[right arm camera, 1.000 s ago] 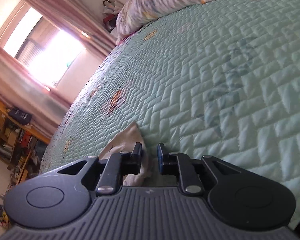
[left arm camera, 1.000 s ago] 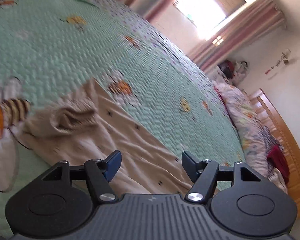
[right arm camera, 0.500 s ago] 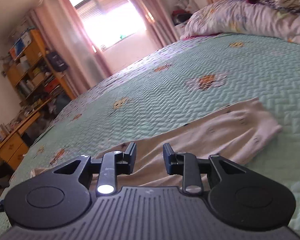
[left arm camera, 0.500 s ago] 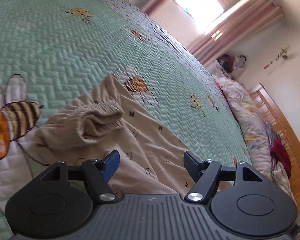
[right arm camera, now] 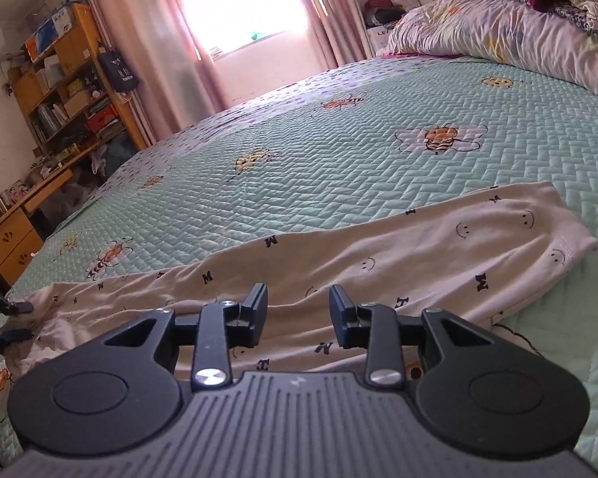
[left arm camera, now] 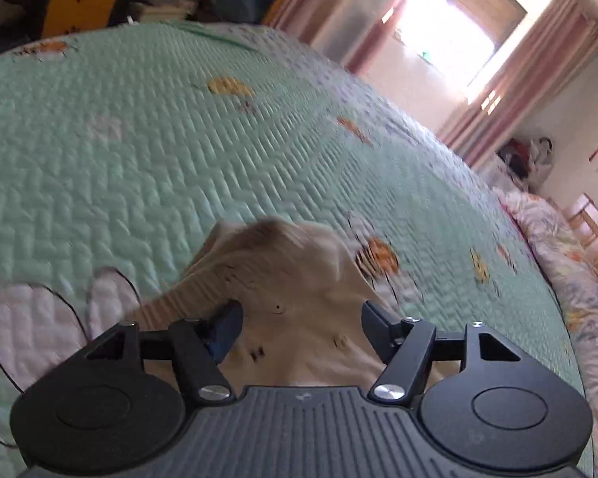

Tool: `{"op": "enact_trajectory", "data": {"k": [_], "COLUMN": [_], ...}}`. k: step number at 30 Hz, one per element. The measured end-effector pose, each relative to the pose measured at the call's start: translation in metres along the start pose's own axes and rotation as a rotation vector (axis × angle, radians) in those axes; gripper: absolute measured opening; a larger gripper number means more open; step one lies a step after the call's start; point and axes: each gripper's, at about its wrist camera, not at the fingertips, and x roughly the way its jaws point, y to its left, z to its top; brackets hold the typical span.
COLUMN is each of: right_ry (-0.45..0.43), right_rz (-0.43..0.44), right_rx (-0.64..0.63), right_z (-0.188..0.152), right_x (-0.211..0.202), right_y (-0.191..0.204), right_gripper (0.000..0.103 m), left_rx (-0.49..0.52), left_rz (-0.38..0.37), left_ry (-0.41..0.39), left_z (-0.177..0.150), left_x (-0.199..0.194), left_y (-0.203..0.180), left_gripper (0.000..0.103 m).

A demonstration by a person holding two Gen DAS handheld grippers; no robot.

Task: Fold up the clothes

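Left wrist view: a white flower patch (left arm camera: 36, 330) on the green quilt (left arm camera: 147, 167) sits at 8 o'clock, and at the middle the left tool (left arm camera: 301, 314) stands wide, its fingers either side of a blurred, bunched end of the cream trousers (left arm camera: 283, 271); whether the fingers touch the cloth I cannot tell. A bee print (left arm camera: 378, 257) lies at 3 o'clock of that bunch, and a floral pillow (left arm camera: 554, 247) runs along the bed's edge further right. Right wrist view: wooden shelves (right arm camera: 63, 91) fill 10 o'clock, the left tool's fingertips (right arm camera: 18, 320) show at the 9 o'clock edge by the crumpled end, then the trousers (right arm camera: 378, 255) stretch flat across the quilt (right arm camera: 339, 159) toward 3 o'clock. The right tool (right arm camera: 298, 310) hovers above the cloth's near edge with a narrow gap, holding nothing. Pillows (right arm camera: 506, 36) lie at 1 o'clock.
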Motion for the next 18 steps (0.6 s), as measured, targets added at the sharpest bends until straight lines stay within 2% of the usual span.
{"op": "enact_trajectory", "data": {"k": [1,3,7,10,15,18], "right_ry": [0.004,0.014,0.033,0.052,0.06,0.103], "right_rz": [0.004,0.023,0.086,0.156,0.278,0.355], "right_rx": [-0.004,-0.023,-0.073,-0.119,-0.252,-0.267], "right_z": [-0.001,-0.003,-0.002,0.004,0.012,0.019], "right_x": [0.002,0.005,0.013,0.027,0.061,0.094], "right_y": [0.002,0.011,0.041,0.078,0.164,0.215], "right_gripper": [0.036,0.036,0.036,0.036,0.036,0.037], "left_rx": [-0.029,-0.101,-0.232,-0.226,-0.216,-0.213], "left_rz": [0.011,-0.015,-0.09,-0.086,-0.08,-0.078], "left_ry": [-0.031,-0.082,-0.114,-0.076,-0.012,0.028], "left_z": [0.007,0.018,0.022,0.009,-0.015,-0.029], "left_x": [-0.007,-0.022,-0.034,-0.022,-0.001,0.011], "left_y": [0.008,0.026,0.047,0.047,0.047,0.047], "left_gripper": [0.075,0.075,0.079,0.079,0.08,0.08]}}
